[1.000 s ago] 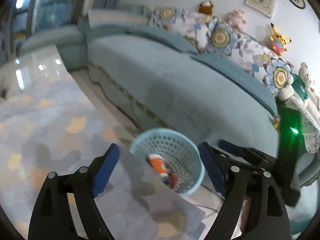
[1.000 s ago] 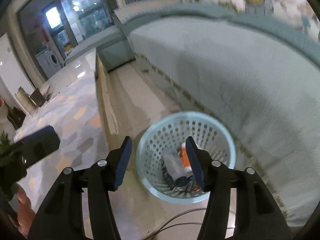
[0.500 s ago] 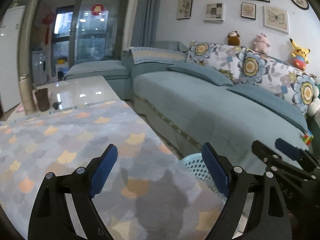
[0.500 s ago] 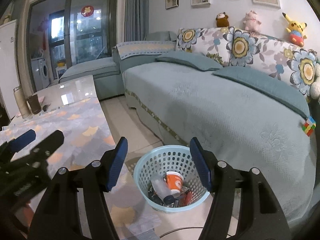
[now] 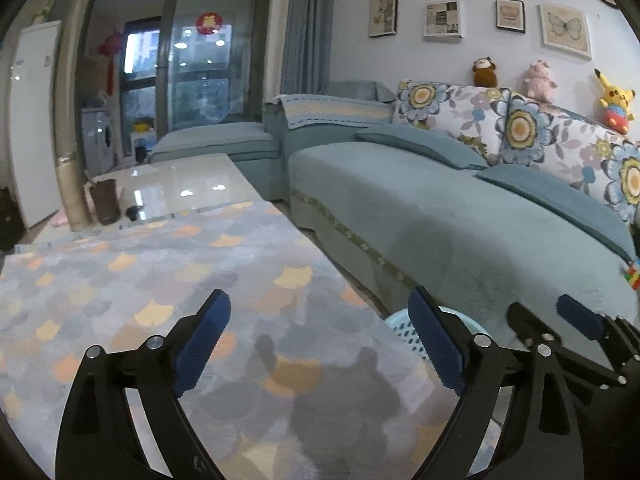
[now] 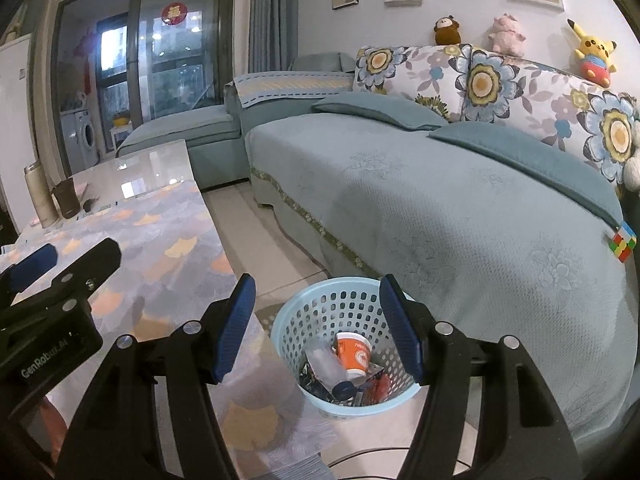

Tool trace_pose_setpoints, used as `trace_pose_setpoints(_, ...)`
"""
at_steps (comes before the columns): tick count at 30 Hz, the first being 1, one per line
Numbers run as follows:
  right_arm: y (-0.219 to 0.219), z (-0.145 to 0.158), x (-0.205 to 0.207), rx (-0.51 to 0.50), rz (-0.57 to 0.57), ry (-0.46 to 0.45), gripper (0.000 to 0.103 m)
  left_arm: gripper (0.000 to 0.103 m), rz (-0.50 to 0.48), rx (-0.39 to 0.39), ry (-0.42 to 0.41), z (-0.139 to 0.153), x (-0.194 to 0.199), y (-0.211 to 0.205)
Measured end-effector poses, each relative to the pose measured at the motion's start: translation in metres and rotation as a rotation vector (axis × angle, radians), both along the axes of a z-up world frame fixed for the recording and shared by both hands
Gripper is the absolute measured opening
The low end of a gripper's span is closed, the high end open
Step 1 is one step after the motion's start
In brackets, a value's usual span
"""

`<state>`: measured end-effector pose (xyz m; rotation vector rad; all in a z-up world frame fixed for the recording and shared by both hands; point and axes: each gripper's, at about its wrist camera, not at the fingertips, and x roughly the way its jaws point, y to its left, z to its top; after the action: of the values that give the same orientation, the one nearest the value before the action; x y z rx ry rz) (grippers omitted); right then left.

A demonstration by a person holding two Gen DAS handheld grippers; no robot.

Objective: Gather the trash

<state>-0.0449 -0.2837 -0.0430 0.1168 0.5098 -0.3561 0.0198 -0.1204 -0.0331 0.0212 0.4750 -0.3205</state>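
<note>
A light blue perforated basket stands on the floor between the table and the sofa. It holds an orange paper cup, a clear plastic bottle and other scraps. Only its rim shows in the left wrist view. My right gripper is open and empty, above and in front of the basket. My left gripper is open and empty over the table's patterned cloth. The left gripper also shows at the left of the right wrist view.
A teal sofa with floral cushions and plush toys runs along the right. A colour cube lies on it. A brown cup and a tall flask stand at the table's far end. A cable lies near the basket.
Both grippers have lifted and tilted up from looking down into the basket to looking across the room. The basket has slid low in both views. Both stay open and empty.
</note>
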Motion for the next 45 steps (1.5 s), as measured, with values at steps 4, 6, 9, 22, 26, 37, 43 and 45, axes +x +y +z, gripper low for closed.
trace_pose_setpoints(4,-0.002,0.005,-0.005,0.016,0.002,-0.031,0.061,0.088,0.024,0.009,-0.02,0.001,-0.002,0.001)
trace_pose_setpoints(6,-0.002,0.008,-0.008,0.014,0.001,-0.045,0.061,0.089,0.031,0.016,-0.041,0.003,-0.006,0.001)
trace_pose_setpoints(9,0.001,0.012,-0.01,0.004,0.001,-0.056,0.061,0.09,0.03,0.021,-0.052,0.005,-0.007,0.0)
trace_pose_setpoints(22,0.003,0.017,-0.012,-0.003,0.004,-0.06,0.061,0.091,0.027,0.015,-0.045,0.005,-0.008,0.0)
trace_pose_setpoints(26,0.003,0.017,-0.012,-0.004,0.003,-0.059,0.061,0.091,0.024,0.015,-0.045,0.005,-0.009,-0.001)
trace_pose_setpoints(37,0.004,0.015,-0.01,-0.018,0.006,-0.054,0.061,0.093,0.024,0.013,-0.043,0.004,-0.009,-0.001)
trace_pose_setpoints(43,0.002,0.014,-0.008,-0.014,0.01,-0.056,0.061,0.093,0.021,0.01,-0.042,0.002,-0.009,-0.001)
trace_pose_setpoints(45,0.002,0.014,-0.008,-0.013,0.01,-0.054,0.061,0.093,0.021,0.01,-0.042,0.002,-0.009,-0.001)
